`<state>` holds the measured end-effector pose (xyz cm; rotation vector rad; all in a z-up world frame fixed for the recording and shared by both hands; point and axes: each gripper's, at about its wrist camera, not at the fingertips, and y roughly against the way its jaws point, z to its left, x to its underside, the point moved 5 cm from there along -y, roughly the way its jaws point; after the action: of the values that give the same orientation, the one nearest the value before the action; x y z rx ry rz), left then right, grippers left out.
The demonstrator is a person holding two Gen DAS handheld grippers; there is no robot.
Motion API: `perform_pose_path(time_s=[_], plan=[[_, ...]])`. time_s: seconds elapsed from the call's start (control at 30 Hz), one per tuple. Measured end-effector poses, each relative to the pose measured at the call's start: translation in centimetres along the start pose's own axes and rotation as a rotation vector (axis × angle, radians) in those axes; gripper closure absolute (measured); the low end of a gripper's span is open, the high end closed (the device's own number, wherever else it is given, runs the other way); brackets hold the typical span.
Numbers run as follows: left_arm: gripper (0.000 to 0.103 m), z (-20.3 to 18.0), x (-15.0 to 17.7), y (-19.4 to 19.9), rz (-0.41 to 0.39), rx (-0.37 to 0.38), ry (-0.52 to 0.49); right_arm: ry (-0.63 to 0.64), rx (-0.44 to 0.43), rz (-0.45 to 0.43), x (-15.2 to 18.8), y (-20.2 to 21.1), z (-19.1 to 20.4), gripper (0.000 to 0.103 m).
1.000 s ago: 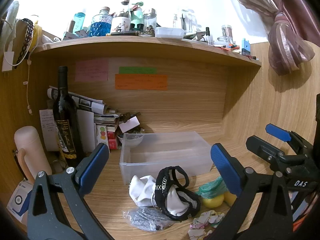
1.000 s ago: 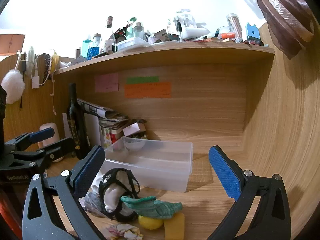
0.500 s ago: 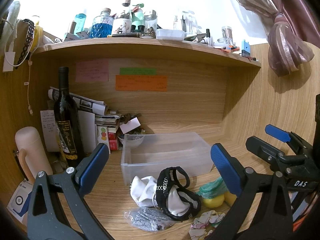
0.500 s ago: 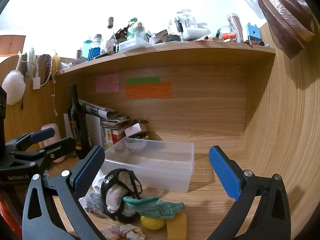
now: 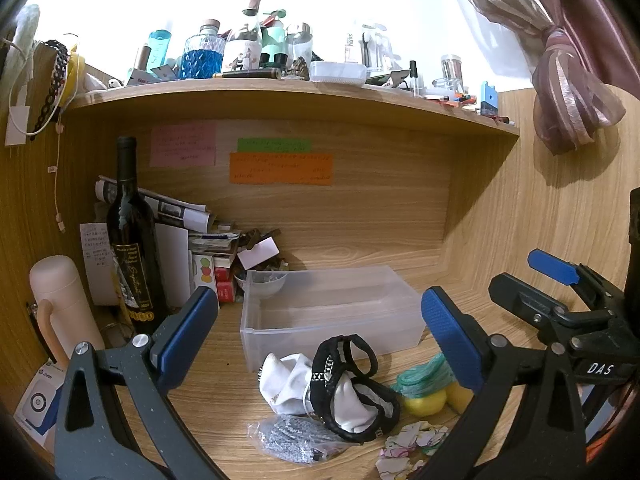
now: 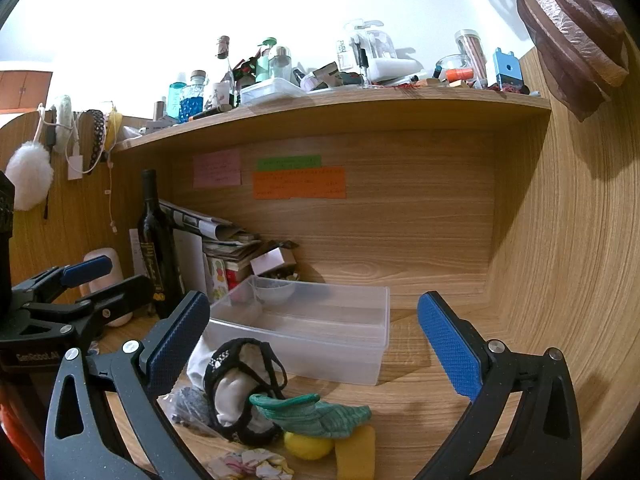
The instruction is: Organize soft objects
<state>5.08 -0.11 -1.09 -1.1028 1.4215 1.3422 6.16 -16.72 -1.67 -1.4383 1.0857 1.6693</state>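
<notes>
Currently looking across a wooden table (image 5: pixel 352 248) under a cluttered shelf (image 5: pixel 280 92), from 2 wrist views. Sitting toward the back-middle: a clear plastic bin (image 5: pixel 332 312), holding nothing visible. Standing left of it: a dark wine bottle (image 5: pixel 130 240) in front of stacked papers, beside a pale pink flask (image 5: pixel 60 312).

Hovering above the near table edge: left gripper (image 5: pixel 320 332), fingers (image 5: pixel 188 332) spread wide, gripping nothing. Likewise right gripper (image 6: pixel 312 344), fingers (image 6: pixel 448 344) spread wide, holding nothing, showing at the right of the left view.

Lying in a loose heap just in front of the bin: white cloth (image 5: pixel 288 376) touching a black-trimmed garment (image 5: pixel 352 388); a green knitted sock (image 6: pixel 316 412) draping over a yellow ball (image 6: pixel 308 446), beside a yellow sponge (image 6: pixel 356 456); a bagged grey item (image 5: pixel 292 438) and a floral cloth (image 5: pixel 412 440) nearest the camera.
</notes>
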Motion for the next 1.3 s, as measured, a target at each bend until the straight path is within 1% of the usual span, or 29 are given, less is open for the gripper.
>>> perform_pose_path(time_s=[0.87,1.13,1.23,1.3], plan=[[0.000,-0.2,0.1,0.1,0.004,0.005,0.003,-0.002,-0.005,0.001,0.0,0.1,0.1,0.000],[0.000,0.1,0.7,-0.2,0.016,0.012,0.012,0.009,-0.018,-0.015,0.1,0.3,0.3,0.000],[0.000,0.3,1.0,-0.4,0.024,0.013,0.018,0.000,-0.024,-0.001,0.5,0.0,0.0,0.000],[0.000,0.5,1.5,-0.6,0.044,0.027,0.028,-0.004,-0.030,0.020,1.0,-0.3,-0.3,0.000]])
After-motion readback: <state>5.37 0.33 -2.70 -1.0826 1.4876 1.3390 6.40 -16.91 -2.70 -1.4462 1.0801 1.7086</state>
